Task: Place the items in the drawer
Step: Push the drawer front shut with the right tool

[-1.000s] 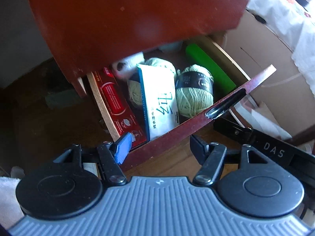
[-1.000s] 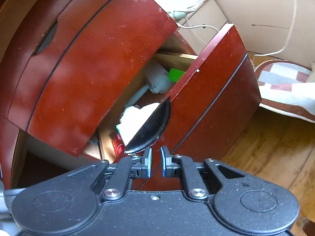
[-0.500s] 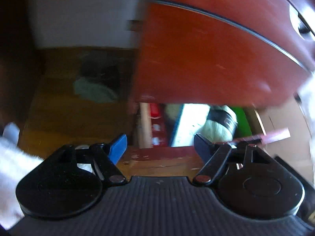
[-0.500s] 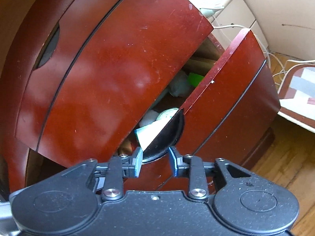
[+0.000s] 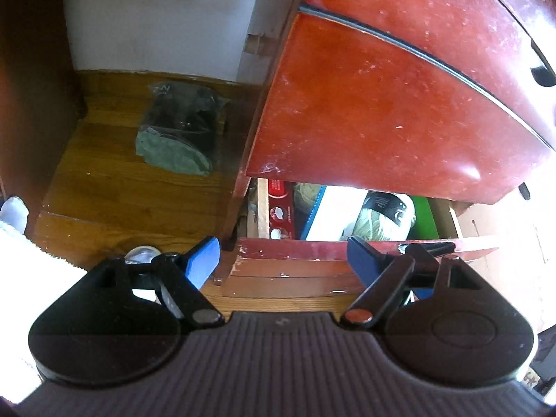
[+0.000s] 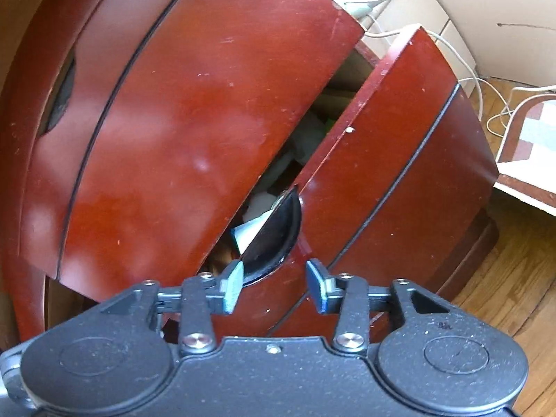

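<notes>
drawer [image 6: 392, 160] stands ajar, holding yarn [image 5: 382, 217] and a white box [image 5: 333, 212]. both tools, left [image 5: 283, 260] and right [image 6: 274, 285], gape empty. the box's raised corner could jam a closing push.

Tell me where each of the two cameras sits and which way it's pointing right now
Left wrist: sits on the left gripper, looking down at the floor and into the partly open drawer; its open fingers show, with the right gripper's tip beyond.
Right wrist: sits on the right gripper, facing the drawer front and its dark handle; its open fingers show.
Shared: the drawer and the white box inside.
</notes>
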Tool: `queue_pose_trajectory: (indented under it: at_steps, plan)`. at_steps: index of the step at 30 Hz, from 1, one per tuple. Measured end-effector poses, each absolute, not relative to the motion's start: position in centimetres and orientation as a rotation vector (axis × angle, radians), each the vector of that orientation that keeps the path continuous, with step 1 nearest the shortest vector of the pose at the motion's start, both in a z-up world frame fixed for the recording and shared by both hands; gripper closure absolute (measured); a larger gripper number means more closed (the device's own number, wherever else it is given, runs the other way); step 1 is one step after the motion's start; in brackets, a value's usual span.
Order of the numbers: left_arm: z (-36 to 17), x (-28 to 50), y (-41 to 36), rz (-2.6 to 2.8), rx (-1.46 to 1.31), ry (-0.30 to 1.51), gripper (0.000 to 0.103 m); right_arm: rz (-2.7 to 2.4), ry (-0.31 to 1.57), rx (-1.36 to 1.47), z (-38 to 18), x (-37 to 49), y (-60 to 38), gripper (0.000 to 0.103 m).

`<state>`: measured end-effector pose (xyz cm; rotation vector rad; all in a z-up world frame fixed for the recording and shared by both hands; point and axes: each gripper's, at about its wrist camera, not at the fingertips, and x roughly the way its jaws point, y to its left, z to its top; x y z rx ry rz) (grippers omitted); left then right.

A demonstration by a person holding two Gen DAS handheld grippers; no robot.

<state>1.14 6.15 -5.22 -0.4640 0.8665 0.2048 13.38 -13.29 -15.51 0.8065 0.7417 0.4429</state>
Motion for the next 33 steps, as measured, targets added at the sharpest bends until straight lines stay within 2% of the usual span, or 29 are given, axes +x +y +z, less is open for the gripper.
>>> queue_pose_trajectory:
  at_steps: [19,25,28,33]
  plan:
    - [-7.6,2.7,6.7,0.21,-0.503,1.014,0.019,0.444,0.745,0.802,-14.9,12.9,-14.1,0.05]
    - [-8.1,3.1,6.6,0.211,-0.472,1.003,0.019,0.446,0.751,0.783,-14.7,13.4,-13.9,0.05]
    - [-8.4,3.6,6.9,0.218,-0.458,0.982,0.022,0.451,0.752,0.775,-14.4,13.5,-14.0,0.046]
    - [-8.8,4.1,7.2,0.213,-0.441,0.95,0.042,0.439,0.752,0.767,-14.3,13.2,-13.9,0.042]
